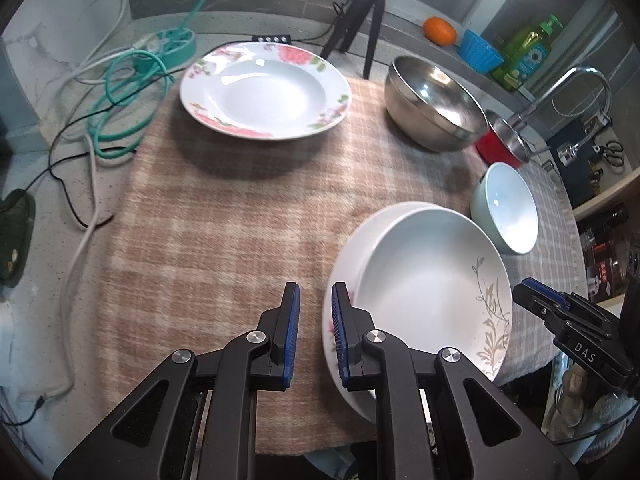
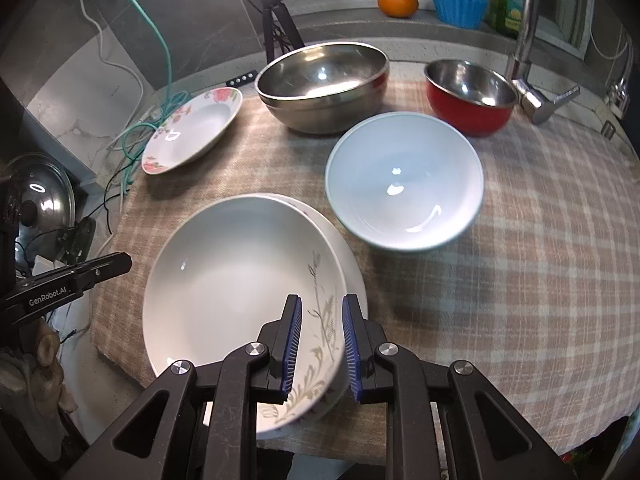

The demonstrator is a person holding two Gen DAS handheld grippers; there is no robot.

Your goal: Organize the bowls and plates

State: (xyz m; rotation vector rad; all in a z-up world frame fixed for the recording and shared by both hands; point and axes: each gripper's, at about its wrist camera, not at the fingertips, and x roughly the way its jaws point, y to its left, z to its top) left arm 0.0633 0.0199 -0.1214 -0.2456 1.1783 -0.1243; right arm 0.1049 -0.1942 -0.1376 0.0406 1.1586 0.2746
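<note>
A white plate with a leaf pattern (image 1: pixel 428 280) (image 2: pixel 240 280) lies stacked, a little off-centre, on a second white plate (image 1: pixel 343 258) (image 2: pixel 353 276) near the front of the checked cloth (image 1: pixel 224 216). My right gripper (image 2: pixel 322 336) hovers over the leaf plate's near rim. The rim shows under the narrow gap, and the pads do not press on it. My left gripper (image 1: pixel 316 320) stands just left of the stack, narrowly open and empty. A rose-patterned plate (image 1: pixel 264 92) (image 2: pixel 192 132), a large steel bowl (image 1: pixel 432 108) (image 2: pixel 320 80), a red bowl (image 1: pixel 492 152) (image 2: pixel 468 116) and a pale blue bowl (image 1: pixel 506 208) (image 2: pixel 404 180) stand behind.
Green and white cables (image 1: pixel 120 92) trail over the counter at the left. A tripod (image 1: pixel 360 12) stands at the back. An orange (image 2: pixel 398 2), a blue cup (image 2: pixel 458 6) and a green bottle (image 1: pixel 528 52) line the ledge. A faucet (image 2: pixel 524 40) rises at the right, and a pot lid (image 2: pixel 40 196) sits at the left.
</note>
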